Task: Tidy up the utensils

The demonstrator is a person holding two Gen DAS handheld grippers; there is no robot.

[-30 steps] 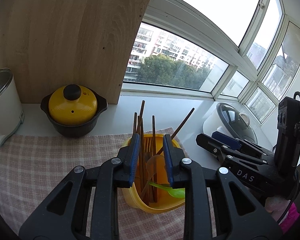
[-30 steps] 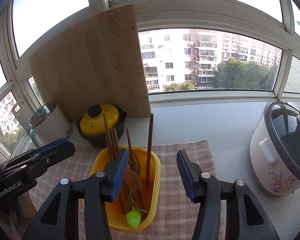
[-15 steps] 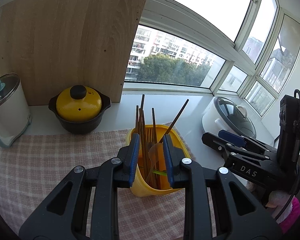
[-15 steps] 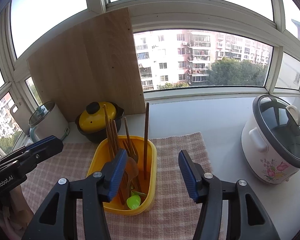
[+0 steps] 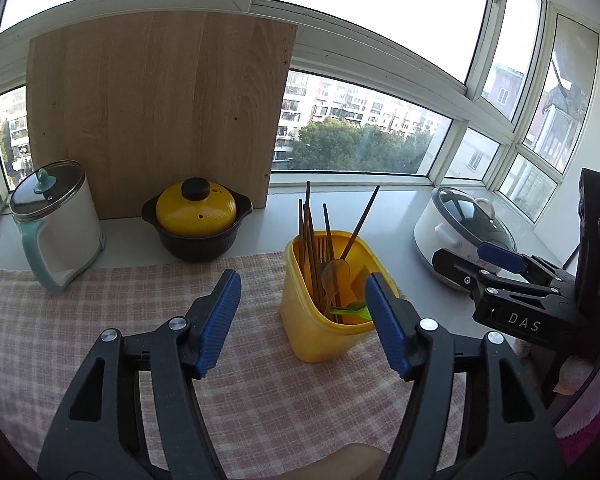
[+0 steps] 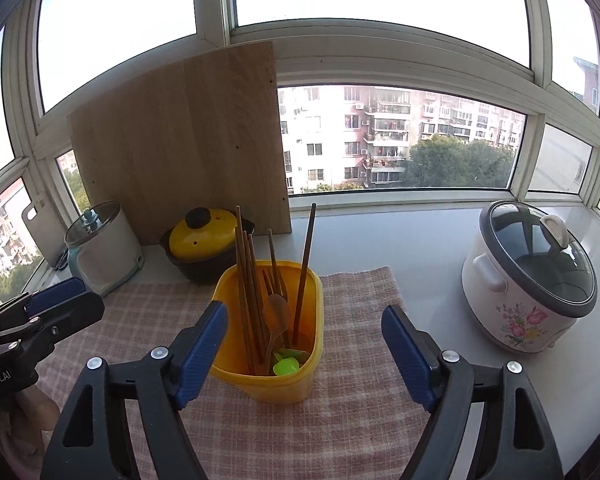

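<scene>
A yellow plastic holder (image 5: 320, 332) (image 6: 284, 376) stands upright on the pink checked cloth (image 5: 100, 320) (image 6: 360, 420). It holds several brown chopsticks (image 5: 310, 236) (image 6: 246, 280), a wooden spoon (image 6: 277, 314), a fork and a green spoon (image 6: 286, 367) (image 5: 350, 311). My left gripper (image 5: 304, 324) is open and empty, pulled back from the holder. My right gripper (image 6: 306, 354) is open and empty, with the holder between and beyond its jaws.
A yellow-lidded dark pot (image 5: 198, 220) (image 6: 202, 240) and a white kettle (image 5: 56, 220) (image 6: 100, 246) stand at the back by a leaning wooden board (image 5: 156, 112). A white rice cooker (image 6: 528, 284) (image 5: 464, 232) stands at the right on the white counter. Windows run behind.
Both grippers have drawn back and up from the holder. The left gripper's jaws have opened wide. The utensils stay in the holder.
</scene>
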